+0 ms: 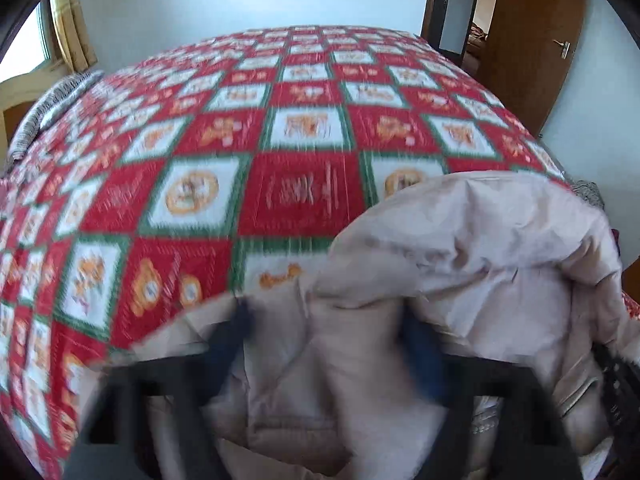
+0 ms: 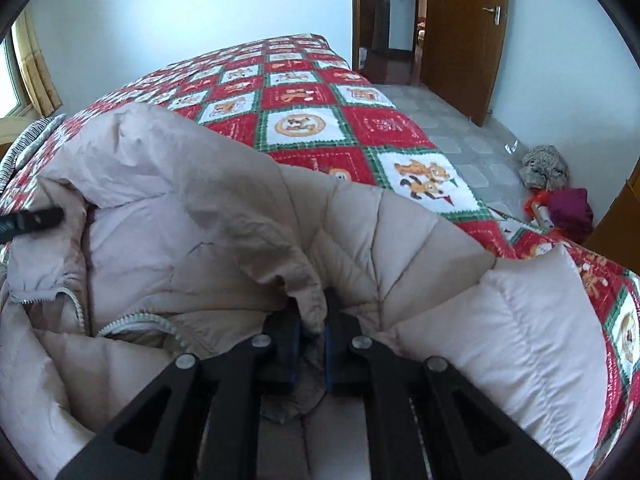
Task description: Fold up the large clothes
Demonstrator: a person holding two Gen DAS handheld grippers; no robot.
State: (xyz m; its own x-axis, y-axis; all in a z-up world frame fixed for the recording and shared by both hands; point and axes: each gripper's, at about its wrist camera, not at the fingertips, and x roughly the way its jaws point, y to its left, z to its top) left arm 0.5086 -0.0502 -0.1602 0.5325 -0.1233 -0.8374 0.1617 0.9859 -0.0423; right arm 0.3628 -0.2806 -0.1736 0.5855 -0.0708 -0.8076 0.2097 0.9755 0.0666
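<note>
A beige quilted puffer jacket (image 2: 208, 216) lies bunched at the near edge of a bed covered by a red, white and green patterned quilt (image 2: 304, 128). My right gripper (image 2: 311, 320) is shut on a fold of the jacket's fabric beside its white zipper (image 2: 132, 320). In the blurred left wrist view the jacket (image 1: 480, 248) fills the lower right. My left gripper (image 1: 332, 344) has its fingers wide apart with jacket fabric between them; the blur hides whether they press it. The left gripper's tip (image 2: 36, 220) shows at the left edge of the right wrist view.
A brown wooden door (image 2: 460, 40) stands open at the far right. A pile of clothes (image 2: 556, 192) lies on the tiled floor by the wall. A window with yellow curtains (image 1: 68, 28) is at the far left. A striped cloth (image 1: 48, 108) lies on the bed's far left.
</note>
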